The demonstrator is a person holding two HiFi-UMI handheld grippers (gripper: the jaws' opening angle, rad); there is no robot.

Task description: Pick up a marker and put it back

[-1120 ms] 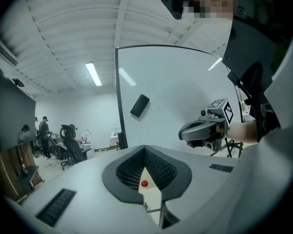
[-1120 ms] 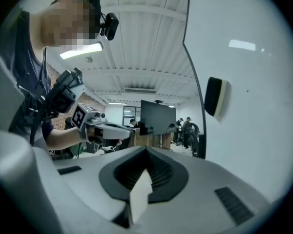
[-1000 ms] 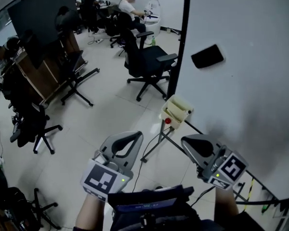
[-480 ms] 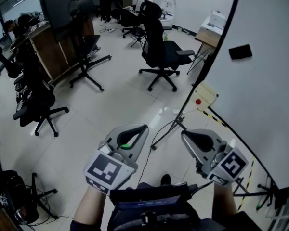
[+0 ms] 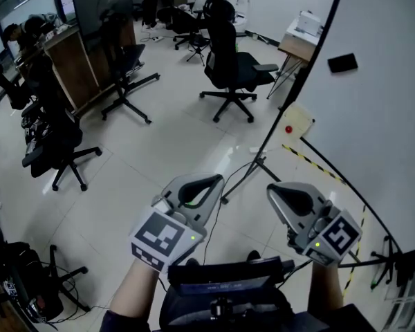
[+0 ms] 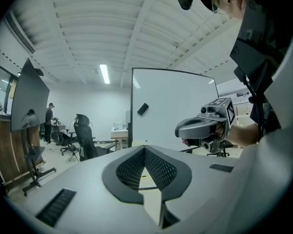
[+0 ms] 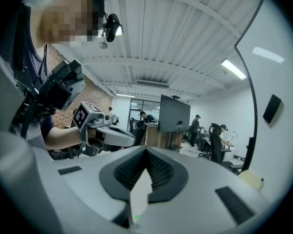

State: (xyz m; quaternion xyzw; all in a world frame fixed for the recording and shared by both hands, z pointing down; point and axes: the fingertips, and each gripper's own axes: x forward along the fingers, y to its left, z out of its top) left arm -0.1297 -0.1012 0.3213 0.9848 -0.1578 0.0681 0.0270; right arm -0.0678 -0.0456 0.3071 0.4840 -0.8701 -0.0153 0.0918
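Moved: left gripper (image 5: 209, 181) and right gripper (image 5: 279, 189) now farther from whiteboard (image 5: 380, 123).
Jaws: both pairs closed, empty.
Marker (image 5: 379, 277): seemingly the dark stick at whiteboard's foot, right of right gripper, apart.

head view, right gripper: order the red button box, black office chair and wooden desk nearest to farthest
From the right gripper:
1. red button box, just ahead, slightly right
2. black office chair, farther out, to the left
3. wooden desk, at the back
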